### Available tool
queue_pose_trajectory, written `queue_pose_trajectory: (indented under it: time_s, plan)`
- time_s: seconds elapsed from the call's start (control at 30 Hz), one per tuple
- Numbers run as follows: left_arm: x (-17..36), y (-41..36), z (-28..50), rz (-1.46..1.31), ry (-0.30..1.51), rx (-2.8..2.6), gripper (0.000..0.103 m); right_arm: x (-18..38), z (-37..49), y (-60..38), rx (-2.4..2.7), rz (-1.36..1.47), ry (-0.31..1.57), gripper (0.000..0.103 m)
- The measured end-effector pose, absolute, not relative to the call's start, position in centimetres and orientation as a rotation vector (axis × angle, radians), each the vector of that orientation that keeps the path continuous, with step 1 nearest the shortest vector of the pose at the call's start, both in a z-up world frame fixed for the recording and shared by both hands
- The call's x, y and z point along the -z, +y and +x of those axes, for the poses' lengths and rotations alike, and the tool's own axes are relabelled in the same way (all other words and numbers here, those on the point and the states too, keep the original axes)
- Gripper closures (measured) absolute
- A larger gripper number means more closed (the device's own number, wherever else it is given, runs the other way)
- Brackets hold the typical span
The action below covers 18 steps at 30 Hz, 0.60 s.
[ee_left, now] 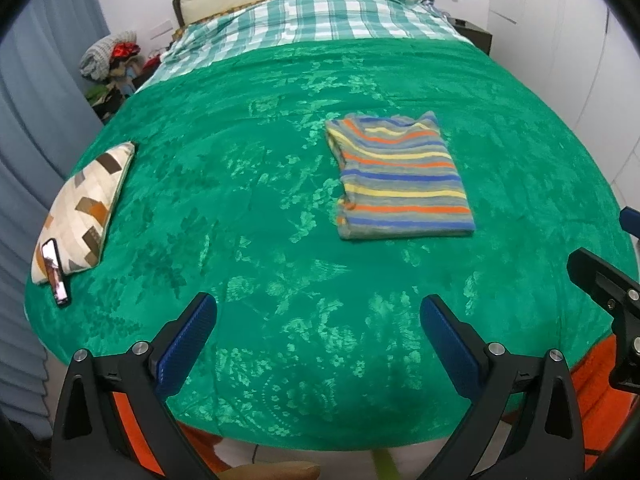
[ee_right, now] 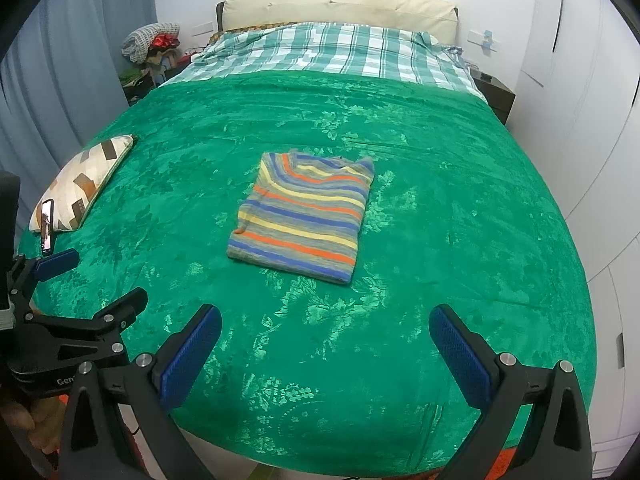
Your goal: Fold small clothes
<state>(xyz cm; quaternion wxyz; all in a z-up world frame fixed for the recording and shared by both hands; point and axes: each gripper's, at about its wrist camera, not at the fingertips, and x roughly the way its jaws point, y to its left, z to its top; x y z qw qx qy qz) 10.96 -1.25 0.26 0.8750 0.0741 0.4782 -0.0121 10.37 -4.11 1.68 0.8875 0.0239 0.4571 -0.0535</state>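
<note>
A small striped garment (ee_left: 402, 176) (ee_right: 304, 216), in grey, blue, yellow and orange bands, lies folded into a neat rectangle on the green blanket (ee_left: 260, 200) (ee_right: 460, 240) in the middle of the bed. My left gripper (ee_left: 318, 308) hovers over the near edge of the bed, open, with nothing between its blue pads. My right gripper (ee_right: 325, 320) is held likewise, open and empty, well short of the garment. In the right wrist view the left gripper (ee_right: 96, 276) shows at the lower left. In the left wrist view part of the right gripper (ee_left: 604, 280) shows at the right edge.
A patterned cushion (ee_left: 86, 208) (ee_right: 82, 182) lies at the bed's left edge with a phone (ee_left: 56, 278) (ee_right: 47, 227) leaning on it. A checked sheet (ee_left: 312, 20) and cream headboard (ee_right: 340, 6) are at the far end. Curtains hang left, white wardrobes (ee_right: 592, 120) stand right.
</note>
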Motion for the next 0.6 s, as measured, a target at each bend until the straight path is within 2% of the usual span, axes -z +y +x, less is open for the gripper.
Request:
queue_pose_trajectory:
  time_s: [0.6]
  plan:
    - [-0.43, -1.33, 10.77, 0.121, 1.007, 0.076, 0.001, -1.49, 10.37, -4.05, 0.117, 0.035, 0.955, 0.0]
